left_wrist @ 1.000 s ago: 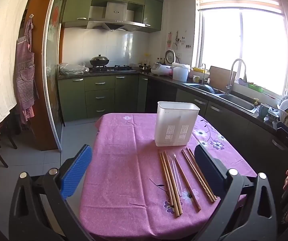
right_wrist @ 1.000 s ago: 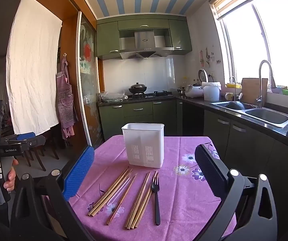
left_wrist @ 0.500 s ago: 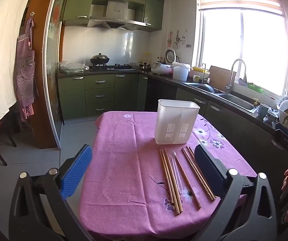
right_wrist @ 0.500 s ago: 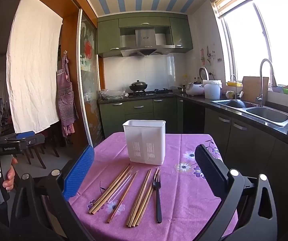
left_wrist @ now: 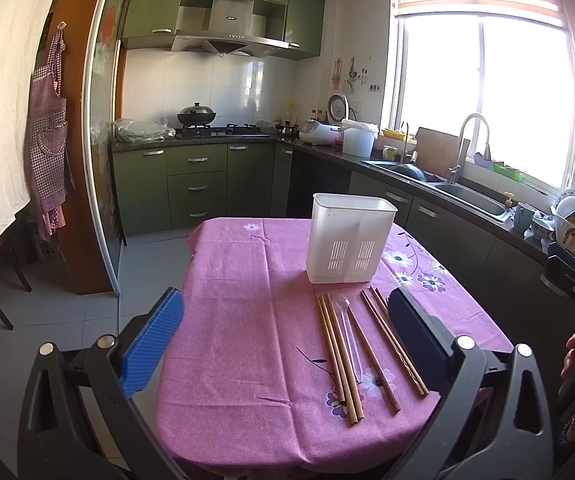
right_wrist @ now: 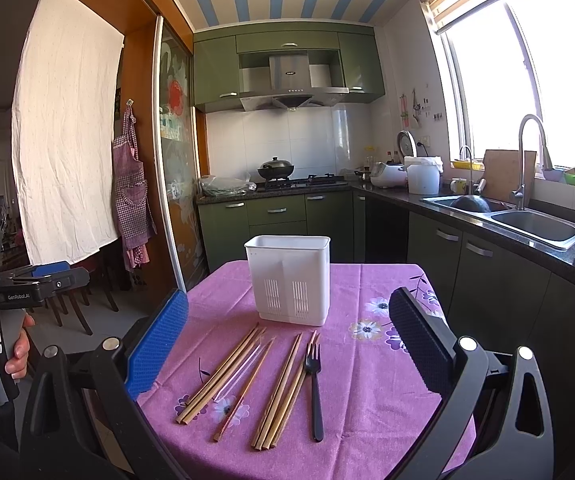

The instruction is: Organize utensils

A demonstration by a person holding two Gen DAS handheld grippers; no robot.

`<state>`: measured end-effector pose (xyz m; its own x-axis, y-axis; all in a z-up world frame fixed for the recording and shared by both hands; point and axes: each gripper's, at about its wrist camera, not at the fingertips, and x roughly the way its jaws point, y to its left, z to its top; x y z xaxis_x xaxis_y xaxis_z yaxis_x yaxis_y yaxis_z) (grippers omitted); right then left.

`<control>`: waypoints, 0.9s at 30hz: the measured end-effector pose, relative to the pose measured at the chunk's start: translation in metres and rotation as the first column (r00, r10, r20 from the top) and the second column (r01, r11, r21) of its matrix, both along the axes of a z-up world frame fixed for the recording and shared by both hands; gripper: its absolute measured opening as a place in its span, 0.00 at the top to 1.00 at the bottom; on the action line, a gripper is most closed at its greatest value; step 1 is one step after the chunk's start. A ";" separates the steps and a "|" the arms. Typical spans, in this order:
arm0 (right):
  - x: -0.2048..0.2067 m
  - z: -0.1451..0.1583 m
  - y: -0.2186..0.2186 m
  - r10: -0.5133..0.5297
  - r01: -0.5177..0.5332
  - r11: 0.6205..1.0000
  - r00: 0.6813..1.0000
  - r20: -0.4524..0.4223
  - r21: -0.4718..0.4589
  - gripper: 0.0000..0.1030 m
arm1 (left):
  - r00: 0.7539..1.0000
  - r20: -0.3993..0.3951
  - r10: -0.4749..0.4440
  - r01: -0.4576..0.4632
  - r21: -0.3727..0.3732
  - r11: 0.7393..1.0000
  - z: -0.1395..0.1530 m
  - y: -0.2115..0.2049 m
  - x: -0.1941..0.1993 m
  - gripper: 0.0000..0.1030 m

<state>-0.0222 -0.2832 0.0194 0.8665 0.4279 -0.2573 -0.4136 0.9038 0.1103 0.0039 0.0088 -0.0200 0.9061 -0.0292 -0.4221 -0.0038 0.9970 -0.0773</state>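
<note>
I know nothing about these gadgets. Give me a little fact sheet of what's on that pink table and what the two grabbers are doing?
table cover: pink floral cloth
holder: white slotted caddy, upright, behind the utensils
chopsticks: wooden chopsticks, lying loose in front of the caddy
fork: black fork, right of the chopsticks
clear item: thin transparent stick among the chopsticks
left gripper: open, empty
right gripper: open, empty

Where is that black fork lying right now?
In the right wrist view, the black fork lies flat on the pink tablecloth, at the right end of the row of wooden chopsticks, in front of the white utensil holder.
</note>
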 end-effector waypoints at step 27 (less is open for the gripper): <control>0.002 -0.001 0.002 0.009 -0.009 1.000 1.000 -0.010 -0.007 0.04 | 1.000 -0.007 -0.001 0.001 0.002 1.000 -0.001 0.003 0.000 0.06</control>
<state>-0.0206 -0.2807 0.0182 0.8598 0.4338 -0.2693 -0.4206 0.9008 0.1082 0.0037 0.0117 -0.0212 0.9031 -0.0290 -0.4284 -0.0036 0.9972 -0.0753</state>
